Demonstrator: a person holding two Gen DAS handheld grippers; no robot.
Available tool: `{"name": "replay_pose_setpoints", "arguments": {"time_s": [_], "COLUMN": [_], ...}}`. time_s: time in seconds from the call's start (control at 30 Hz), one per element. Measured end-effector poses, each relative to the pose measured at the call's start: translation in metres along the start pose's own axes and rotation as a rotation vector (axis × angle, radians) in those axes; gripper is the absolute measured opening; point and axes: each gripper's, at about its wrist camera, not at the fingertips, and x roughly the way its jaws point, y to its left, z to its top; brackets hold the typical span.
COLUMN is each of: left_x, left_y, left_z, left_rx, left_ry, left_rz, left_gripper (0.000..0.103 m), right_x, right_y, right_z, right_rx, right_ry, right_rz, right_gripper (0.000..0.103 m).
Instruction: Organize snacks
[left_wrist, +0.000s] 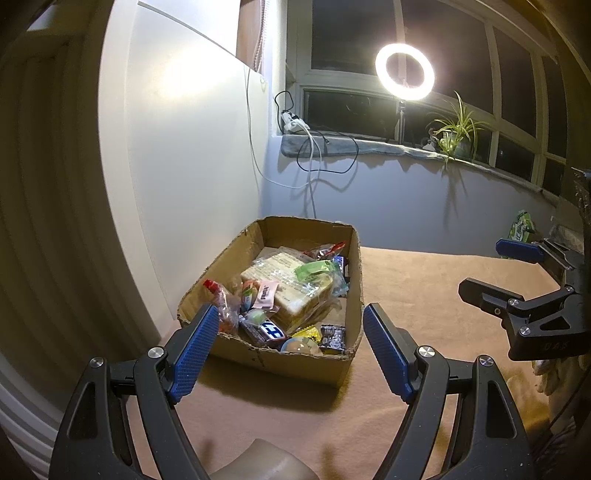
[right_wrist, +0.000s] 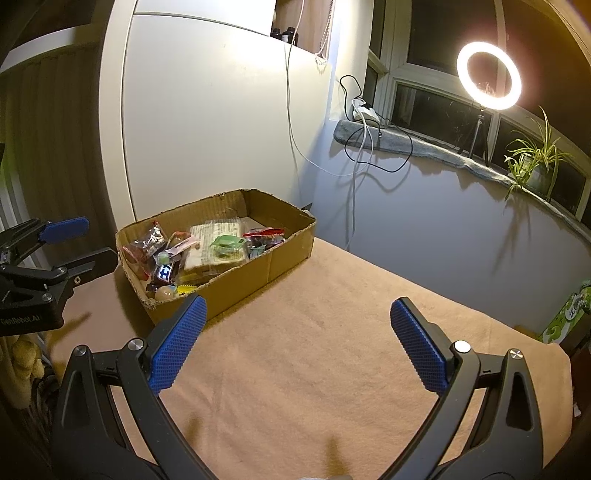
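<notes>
Both grippers empty, fingers spread wide: left gripper (left_wrist: 290, 347) just before the box (left_wrist: 288, 354), right gripper (right_wrist: 297, 343) over bare counter (right_wrist: 332, 295). Snacks (left_wrist: 288, 291) piled inside box at counter's far-left corner.

You have one cardboard box (left_wrist: 280, 360) standing at the far left corner of the tan cloth (right_wrist: 332, 350). Inside it you can count one wrapped loaf of sliced bread (left_wrist: 291, 284), one green packet (left_wrist: 314, 269) lying on the loaf, one pink sachet (left_wrist: 266, 294) and one dark chocolate bar (left_wrist: 271, 329); the remaining small wrappers overlap too much to count. One green bag (right_wrist: 567, 317) sits at the cloth's right edge.
</notes>
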Motion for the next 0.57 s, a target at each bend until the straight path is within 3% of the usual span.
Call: {"name": "replay_pose_setpoints", "arguments": {"time_s": [0.57], "left_x": [-0.0009], "left_y": [-0.0019], "left_z": [0.0006], "left_rx": [0.007], "left_ry": [-0.005], "left_rz": [0.005], "left_gripper": [0.080], "right_x": [0.0012], "right_y": [0.0028], "right_z": [-0.0027], "right_rx": [-0.006], "right_ry": [0.006], "right_rz": [0.004], "right_gripper": [0.102]}}
